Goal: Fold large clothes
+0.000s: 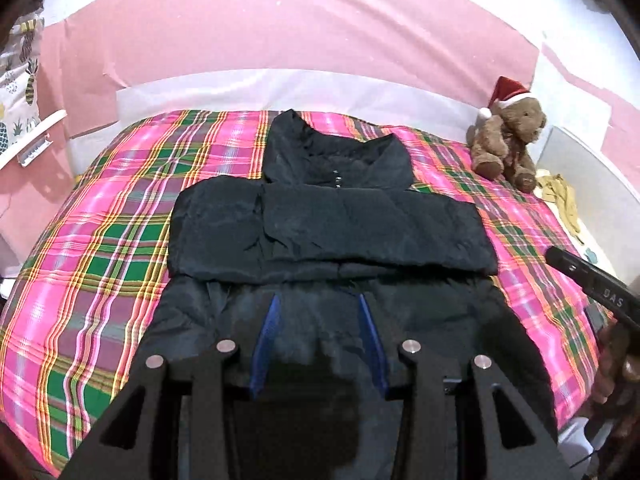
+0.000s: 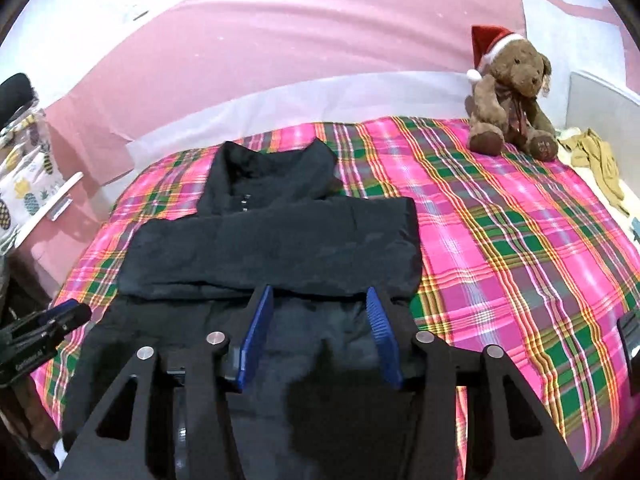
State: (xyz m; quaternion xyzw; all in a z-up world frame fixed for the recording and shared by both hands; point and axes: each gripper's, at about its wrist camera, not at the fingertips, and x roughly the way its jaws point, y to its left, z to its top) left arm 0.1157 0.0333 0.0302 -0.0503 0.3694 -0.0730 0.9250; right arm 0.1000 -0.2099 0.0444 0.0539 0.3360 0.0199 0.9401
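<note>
Two tongs, left tongs [image 1: 318,312] and right tongs [image 2: 320,304], hovering agape, gripping nothing | puffy black padded jacket [image 1: 332,220] lying sleeves-crossed on plaid-covered bed [image 1: 120,220] | handling: soft, bulky, slick shell; pinching hem corners.

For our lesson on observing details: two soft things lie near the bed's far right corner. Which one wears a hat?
The brown teddy bear, sitting upright on the plaid blanket, wears a red Santa hat; the tan cloth beside it lies crumpled and bare.

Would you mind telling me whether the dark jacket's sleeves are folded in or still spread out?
Folded in: both sleeves lie crossed over the jacket chest as one band; none extends onto the plaid bedspread.
</note>
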